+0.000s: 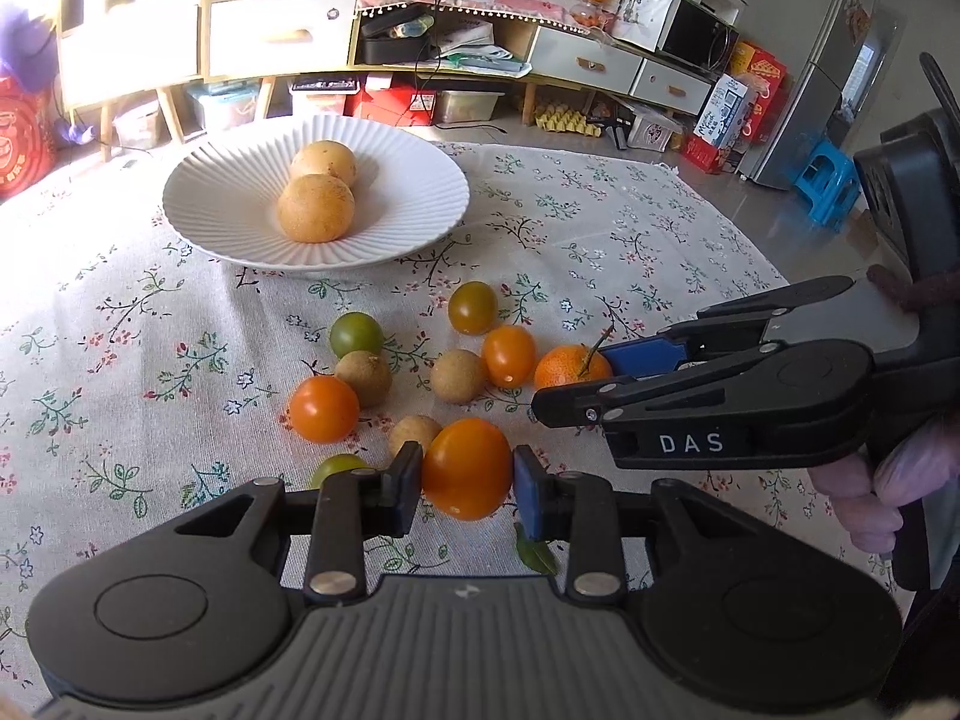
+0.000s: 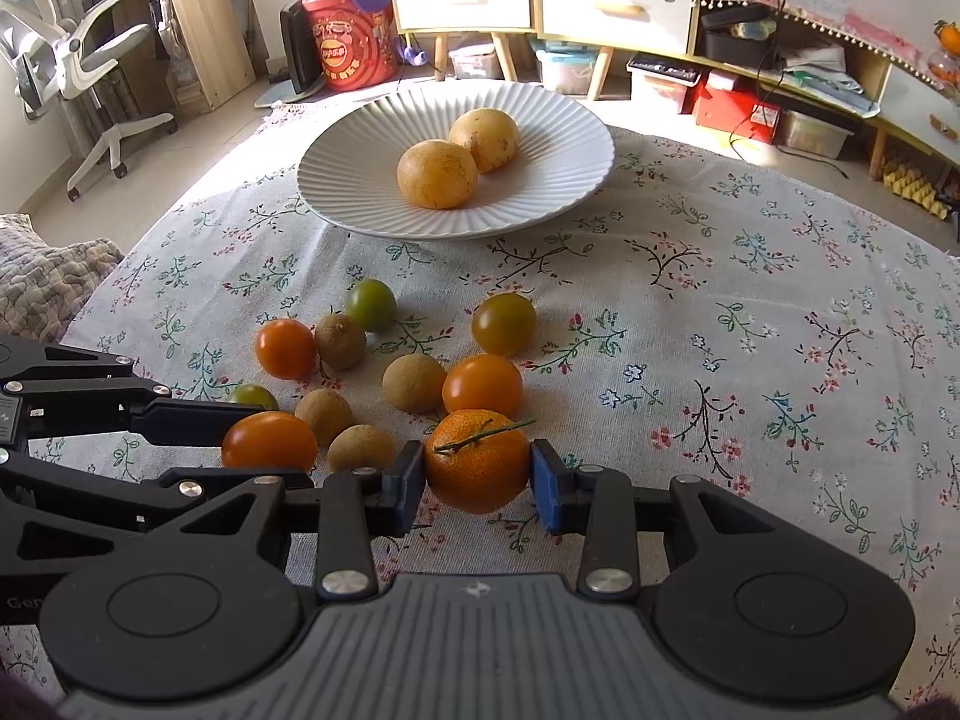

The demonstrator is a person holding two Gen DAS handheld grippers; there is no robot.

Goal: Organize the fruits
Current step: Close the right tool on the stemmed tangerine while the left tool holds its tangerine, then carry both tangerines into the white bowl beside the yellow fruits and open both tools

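My left gripper [image 1: 467, 480] is shut on an orange tomato [image 1: 467, 468], low over the floral tablecloth. My right gripper [image 2: 477, 474] is shut on a small mandarin [image 2: 477, 461] with a green stem; it shows from the side in the left wrist view [image 1: 573, 369]. Loose fruit lies between them: orange tomatoes [image 2: 482, 385] [image 2: 285, 348], green tomatoes [image 2: 503, 324] [image 2: 370, 304], and brown longans [image 2: 414, 383] [image 2: 339, 341]. Beyond stands a white ribbed plate [image 2: 540, 180] holding two yellow-brown round fruits [image 2: 437, 174] [image 2: 483, 139].
The floral tablecloth [image 2: 750, 330] covers the table. Shelving and drawers [image 2: 600, 6] stand behind it, with a red bucket [image 2: 345, 42] and an office chair [image 2: 72, 60] on the floor to the left. A fridge [image 1: 810, 60] stands far right.
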